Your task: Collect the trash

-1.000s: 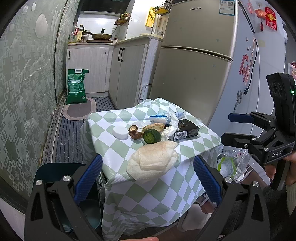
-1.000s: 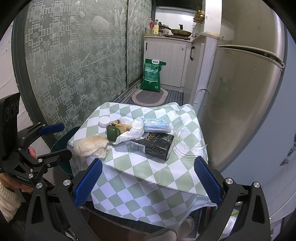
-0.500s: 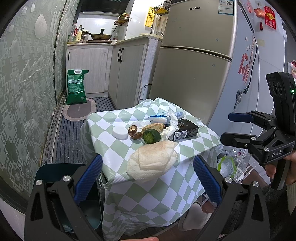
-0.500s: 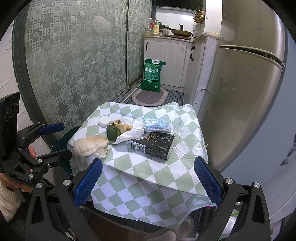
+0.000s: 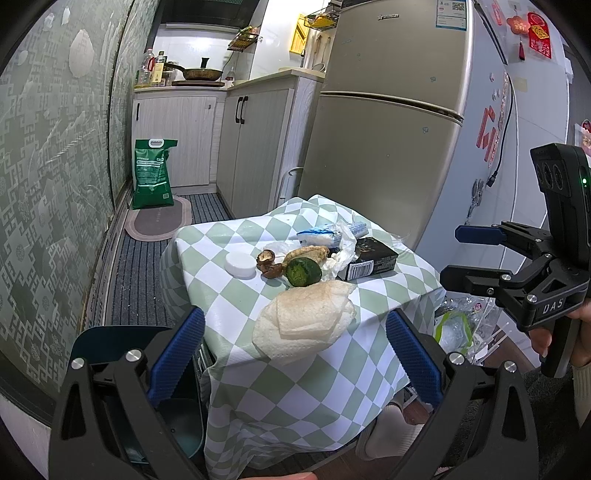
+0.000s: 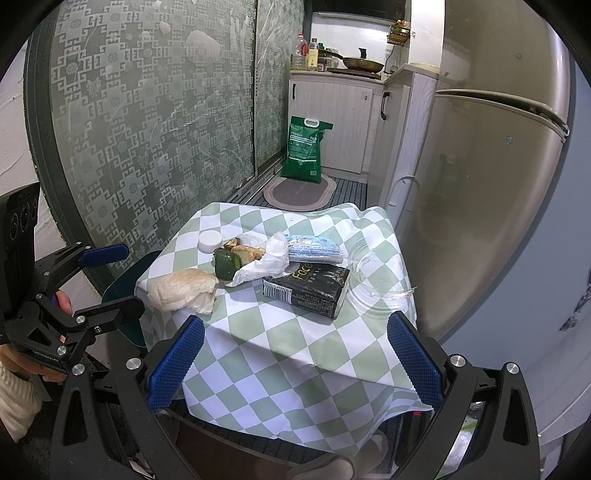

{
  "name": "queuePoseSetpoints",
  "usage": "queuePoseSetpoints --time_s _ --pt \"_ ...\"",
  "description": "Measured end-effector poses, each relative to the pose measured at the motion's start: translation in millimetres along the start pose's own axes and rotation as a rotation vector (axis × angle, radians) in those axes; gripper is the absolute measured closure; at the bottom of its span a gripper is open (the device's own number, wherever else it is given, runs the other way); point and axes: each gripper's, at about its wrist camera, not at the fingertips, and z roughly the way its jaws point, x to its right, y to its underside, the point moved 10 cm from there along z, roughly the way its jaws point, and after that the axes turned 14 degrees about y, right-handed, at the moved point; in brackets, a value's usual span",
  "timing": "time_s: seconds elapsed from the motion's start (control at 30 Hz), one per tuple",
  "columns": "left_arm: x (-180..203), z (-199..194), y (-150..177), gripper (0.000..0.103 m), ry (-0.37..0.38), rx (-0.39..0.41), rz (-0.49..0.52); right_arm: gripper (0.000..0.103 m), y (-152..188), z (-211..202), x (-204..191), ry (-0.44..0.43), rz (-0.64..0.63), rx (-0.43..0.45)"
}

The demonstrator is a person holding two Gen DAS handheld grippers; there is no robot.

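Trash sits heaped on the checked tablecloth (image 5: 236, 295): a crumpled paper towel (image 5: 303, 321) nearest the left gripper (image 5: 295, 354), a black packet (image 6: 306, 288) nearer the right gripper (image 6: 295, 358). Both grippers hover short of the table, jaws spread wide and empty.

White letters "DAS" stand on the black body of the right gripper (image 5: 461, 254), seen from the left wrist. Gold letters reading "Face" mark the top of the black tissue pack (image 6: 308, 288) on the checked table, with a barcode label on its near end. Print on the green sack (image 5: 152, 173), the fridge's sticker (image 5: 451, 14) and red decorations (image 5: 538, 35) is too small to read.
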Motion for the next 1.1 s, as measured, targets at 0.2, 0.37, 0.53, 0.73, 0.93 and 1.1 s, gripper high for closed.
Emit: queuePoseSetpoints --time_s 0.2,0.37,0.53,0.73,0.93,1.1 --pt "-2.3 -1.3 -0.4 0.003 0.008 -0.002 0.001 0.003 0.2 -0.8 -0.7 0.006 -0.001 0.005" --pt "-2.6 -3.9 -1.1 0.003 0.041 0.017 -0.002 0.003 -0.5 -3.8 1.0 0.027 0.000 0.026" --pt "0.3 -4.8 -3.4 0.007 0.053 0.044 0.014 0.003 -1.1 -3.8 14.0 0.028 0.044 0.026" --pt "4.1 9.6 2.2 0.033 0.064 -0.004 0.030 0.014 0.4 -3.1 16.7 -0.017 0.078 0.006" --pt "9.4 23.5 3.6 0.038 0.077 -0.033 0.039 0.026 2.4 -5.7 15.6 -0.032 0.084 0.001" --pt "4.3 39.3 8.9 0.055 0.067 -0.077 0.019 0.028 -0.5 -7.9 11.4 -0.055 0.092 0.008"
